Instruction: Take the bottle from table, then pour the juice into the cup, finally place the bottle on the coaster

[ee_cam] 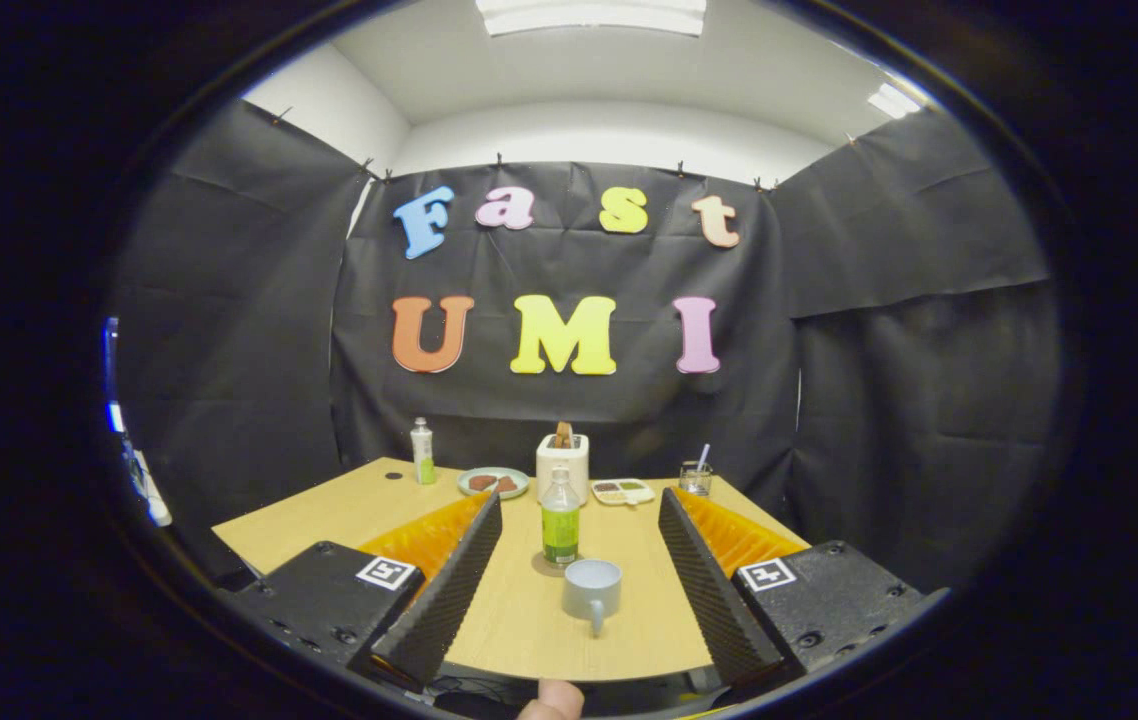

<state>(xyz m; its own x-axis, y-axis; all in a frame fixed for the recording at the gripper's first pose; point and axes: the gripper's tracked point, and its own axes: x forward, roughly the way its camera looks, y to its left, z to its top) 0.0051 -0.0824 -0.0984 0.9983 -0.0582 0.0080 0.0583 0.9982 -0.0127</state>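
A clear bottle (560, 520) with a green label stands upright on the wooden table (329, 515), between my fingers and a little beyond their middle. A thin brownish disc, which looks like the coaster (540, 566), shows under its base. A grey-blue cup (591, 590) stands upright just in front of the bottle, handle towards me, also between the fingers. My gripper (580, 497) is open wide, with a finger (449, 590) on either side of both things and touching neither.
Along the table's far edge stand a second small bottle (422, 452), a plate of food (494, 482), a white toaster (563, 458) with bread in it, a small snack tray (623, 491) and a glass with a straw (696, 478). A person's fingertip (551, 700) shows below the gripper.
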